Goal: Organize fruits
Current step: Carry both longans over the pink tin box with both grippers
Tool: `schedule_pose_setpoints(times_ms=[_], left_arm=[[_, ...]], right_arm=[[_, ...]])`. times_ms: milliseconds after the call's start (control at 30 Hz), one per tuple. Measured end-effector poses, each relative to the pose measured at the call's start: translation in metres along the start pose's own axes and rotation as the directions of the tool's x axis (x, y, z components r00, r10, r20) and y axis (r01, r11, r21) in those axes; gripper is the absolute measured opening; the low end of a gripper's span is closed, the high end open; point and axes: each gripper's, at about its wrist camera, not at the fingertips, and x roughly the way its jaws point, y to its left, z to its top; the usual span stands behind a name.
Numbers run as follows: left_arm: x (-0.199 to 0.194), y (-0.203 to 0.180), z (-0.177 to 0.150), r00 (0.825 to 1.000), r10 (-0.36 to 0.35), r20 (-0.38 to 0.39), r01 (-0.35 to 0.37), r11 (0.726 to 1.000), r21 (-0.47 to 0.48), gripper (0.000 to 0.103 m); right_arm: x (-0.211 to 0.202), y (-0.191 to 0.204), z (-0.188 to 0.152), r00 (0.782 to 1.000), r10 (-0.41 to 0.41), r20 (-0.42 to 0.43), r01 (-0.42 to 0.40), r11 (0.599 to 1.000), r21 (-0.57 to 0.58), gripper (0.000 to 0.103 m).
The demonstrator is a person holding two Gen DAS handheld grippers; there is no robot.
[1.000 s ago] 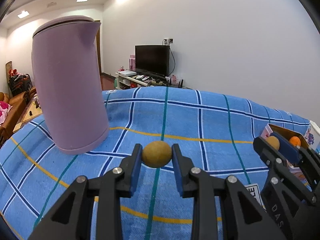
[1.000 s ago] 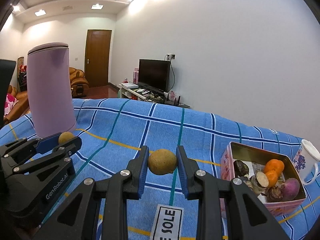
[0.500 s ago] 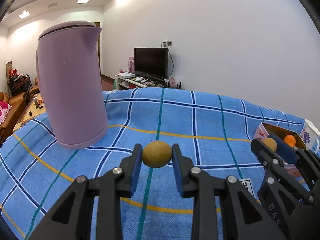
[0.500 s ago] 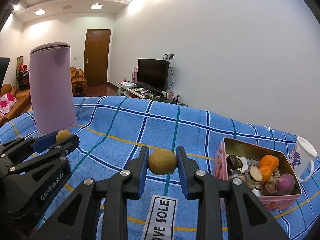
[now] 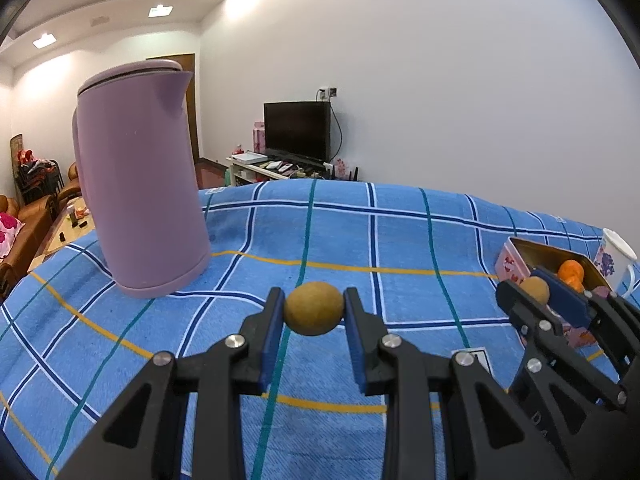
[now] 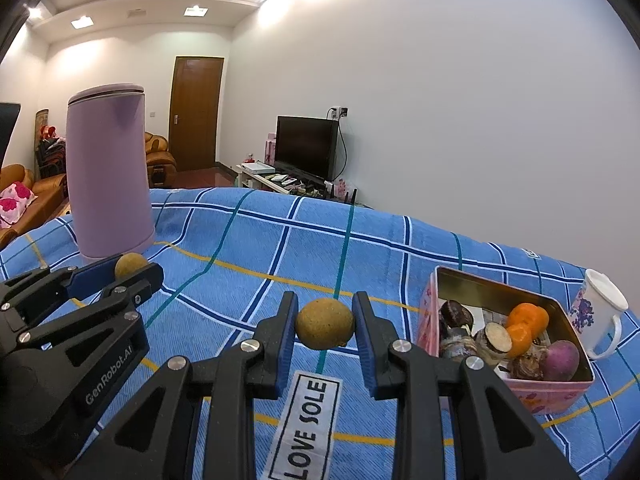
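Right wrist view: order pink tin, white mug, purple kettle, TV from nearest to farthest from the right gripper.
From the right gripper:
1. pink tin, just right
2. white mug, behind the tin, far right
3. purple kettle, far left
4. TV, across the room

You are facing a plain white wall (image 6: 460, 100) in a living room. A dark television (image 6: 307, 145) stands against it on a low white stand (image 6: 276, 178) cluttered with small items, its cable running up to a wall socket (image 6: 338, 111). To the left, a brown wooden door (image 6: 196, 114) is shut. Tan leather sofas (image 6: 158, 158) sit along the left side, one with a pink flowered cushion (image 6: 16, 196). Recessed ceiling lights (image 6: 196, 11) glow overhead, and the floor near the door is dark red-brown and glossy.
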Motion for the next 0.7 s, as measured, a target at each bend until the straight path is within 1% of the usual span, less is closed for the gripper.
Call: schedule_pose_setpoints(times_ms=[400,700], left_arm=[[-0.01,-0.016,-0.004,1.0,-0.005,0.01,0.005,0.999,0.034,0.031],[-0.015,-0.028,-0.007,1.0,-0.018,0.009,0.018,0.999,0.05,0.031]], right_arm=[[-0.017,-0.016,-0.01,1.0,-0.003,-0.002,0.003,1.0,-0.006,0.03],[-0.02,-0.028,-0.011,1.0,-0.011,-0.006,0.011,1.0,-0.002,0.03]])
